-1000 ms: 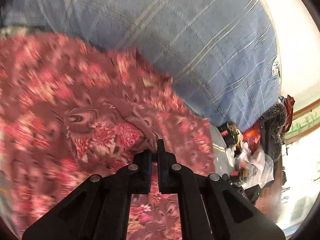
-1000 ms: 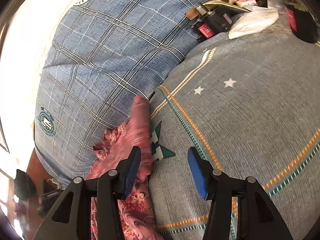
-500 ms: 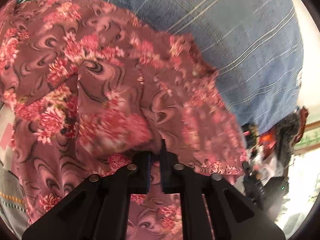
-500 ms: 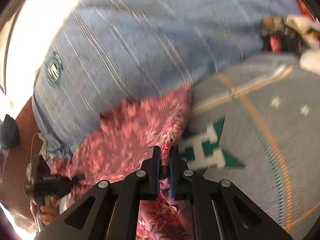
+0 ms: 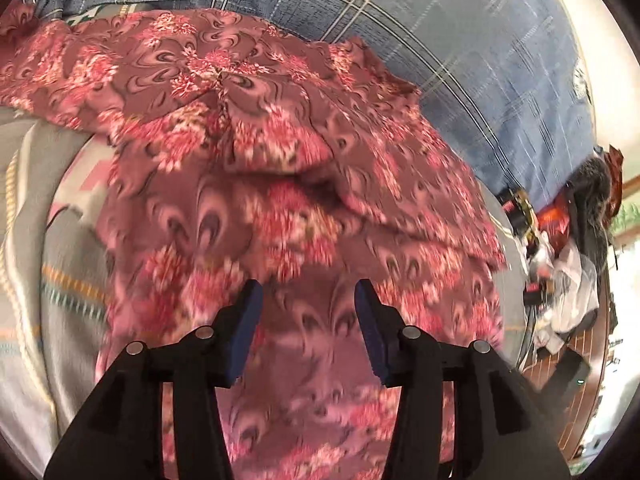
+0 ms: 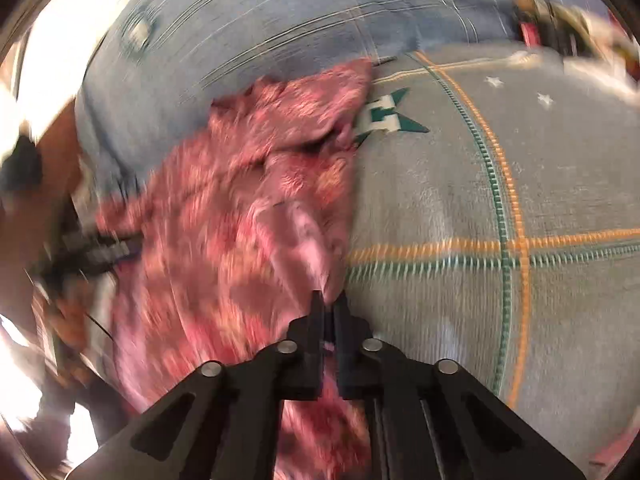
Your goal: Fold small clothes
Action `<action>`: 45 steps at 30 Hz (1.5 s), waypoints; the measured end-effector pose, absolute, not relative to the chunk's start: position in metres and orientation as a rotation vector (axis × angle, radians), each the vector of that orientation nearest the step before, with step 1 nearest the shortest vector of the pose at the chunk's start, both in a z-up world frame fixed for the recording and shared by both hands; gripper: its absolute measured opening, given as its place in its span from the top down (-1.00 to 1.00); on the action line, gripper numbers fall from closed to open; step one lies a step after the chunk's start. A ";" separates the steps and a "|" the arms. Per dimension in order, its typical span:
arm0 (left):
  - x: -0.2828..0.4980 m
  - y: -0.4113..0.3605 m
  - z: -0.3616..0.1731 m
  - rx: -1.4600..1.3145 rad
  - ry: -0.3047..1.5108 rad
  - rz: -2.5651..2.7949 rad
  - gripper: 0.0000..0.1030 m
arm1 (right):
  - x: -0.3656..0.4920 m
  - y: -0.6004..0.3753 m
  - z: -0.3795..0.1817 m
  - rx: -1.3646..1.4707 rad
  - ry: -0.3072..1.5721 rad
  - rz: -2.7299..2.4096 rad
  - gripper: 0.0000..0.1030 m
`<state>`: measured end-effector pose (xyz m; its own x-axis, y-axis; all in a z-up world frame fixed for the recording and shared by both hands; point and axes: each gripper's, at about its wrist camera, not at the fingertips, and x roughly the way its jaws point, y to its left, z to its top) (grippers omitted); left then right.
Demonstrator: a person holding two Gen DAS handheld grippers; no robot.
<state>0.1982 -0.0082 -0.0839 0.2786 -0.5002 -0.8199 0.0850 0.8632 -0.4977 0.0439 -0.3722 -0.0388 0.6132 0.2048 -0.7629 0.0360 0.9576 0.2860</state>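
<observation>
A maroon floral garment [image 5: 256, 168] lies rumpled on a grey blanket [image 5: 68, 240], with one layer folded over itself. My left gripper [image 5: 308, 292] hovers just above its near part; the jaws are opening and the blue pads [image 5: 248, 320] press on nothing. In the right wrist view the same floral garment [image 6: 240, 208] spreads to the left. My right gripper [image 6: 329, 300] is shut on the garment's right edge, and pink cloth bunches up out of the closed tips.
A blue plaid sheet [image 5: 460, 60] covers the far side of the bed. The grey blanket [image 6: 480, 200] carries orange and green stripes and a teal motif [image 6: 384, 116]. Clutter and bags [image 5: 560, 264] sit at the right. A person's arm [image 6: 48, 184] shows at the left.
My left gripper let go of the garment, opened and sank toward the cloth. My right gripper closed on the garment's edge and swung sideways with it, rolling as it went.
</observation>
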 end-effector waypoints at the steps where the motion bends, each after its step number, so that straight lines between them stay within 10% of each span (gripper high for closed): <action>1: 0.194 -0.006 -0.084 -0.391 1.229 -0.407 0.10 | 0.037 -0.374 -0.030 0.310 0.855 0.080 0.97; 10: 0.178 0.005 -0.076 -0.309 1.199 -0.441 0.10 | 0.046 -0.361 -0.015 0.313 0.851 -0.018 0.78; 14: 0.192 0.033 -0.070 -0.338 1.174 -0.402 0.06 | 0.059 -0.331 0.016 0.307 0.728 0.069 0.15; 31: 0.319 0.315 -0.061 -0.702 1.031 0.151 -0.08 | 0.252 -0.123 -0.063 0.266 0.879 0.355 0.12; 38: 0.356 0.325 -0.090 -0.736 1.057 0.184 -0.21 | 0.239 -0.094 -0.069 0.090 0.827 0.339 -0.24; 40: 0.363 0.324 -0.099 -0.754 1.046 0.200 -0.09 | 0.239 -0.096 -0.070 0.107 0.824 0.348 -0.24; 42: 0.367 0.324 -0.104 -0.769 1.040 0.203 0.89 | 0.240 -0.098 -0.071 0.119 0.823 0.355 -0.24; 45: 0.364 0.324 -0.105 -0.798 1.026 0.190 0.90 | 0.241 -0.100 -0.069 0.122 0.823 0.358 -0.25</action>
